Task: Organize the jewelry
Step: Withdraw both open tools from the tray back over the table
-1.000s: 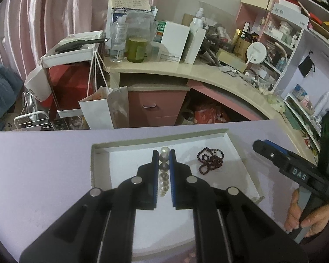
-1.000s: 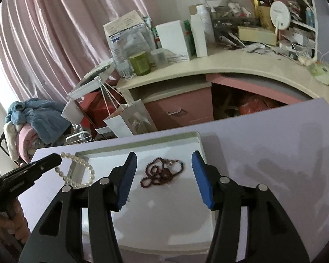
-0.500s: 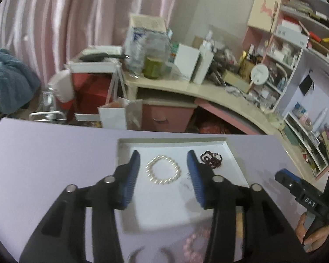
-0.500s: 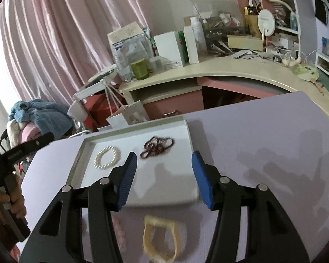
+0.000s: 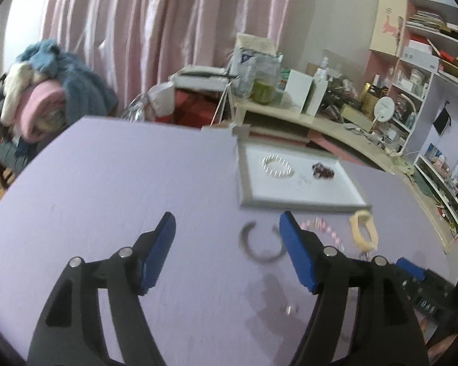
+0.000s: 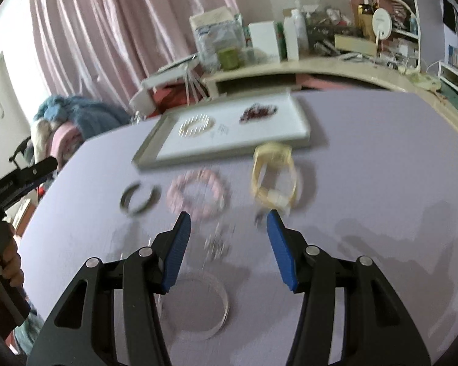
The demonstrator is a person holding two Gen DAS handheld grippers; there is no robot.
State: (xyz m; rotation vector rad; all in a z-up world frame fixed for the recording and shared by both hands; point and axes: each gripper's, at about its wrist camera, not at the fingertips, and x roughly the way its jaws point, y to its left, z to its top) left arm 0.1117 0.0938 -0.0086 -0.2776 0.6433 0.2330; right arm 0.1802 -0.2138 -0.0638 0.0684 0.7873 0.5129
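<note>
Beyond right gripper (image 6: 227,238), pink bracelet (image 6: 198,195)

On the table (image 6: 381,158) the tray (image 6: 302,128) lies at the far side with a pearl bracelet (image 6: 197,125) left of a bead string (image 6: 258,111) in it, and before it lie an open bangle (image 6: 139,197), a bead bracelet (image 6: 198,195) and a yellow bangle (image 6: 273,180), left to right.

Right tool (image 6: 226,238) open, empty, above lilac desk (image 6: 366,167). White tray (image 6: 302,122) holds pearl bracelet (image 6: 197,125), dark red beads (image 6: 258,112). On desk near tray: dark bangle (image 6: 139,199), pink bracelet (image 6: 198,195), yellow bracelet (image 6: 273,180), clear bangle (image 6: 195,308).
</note>
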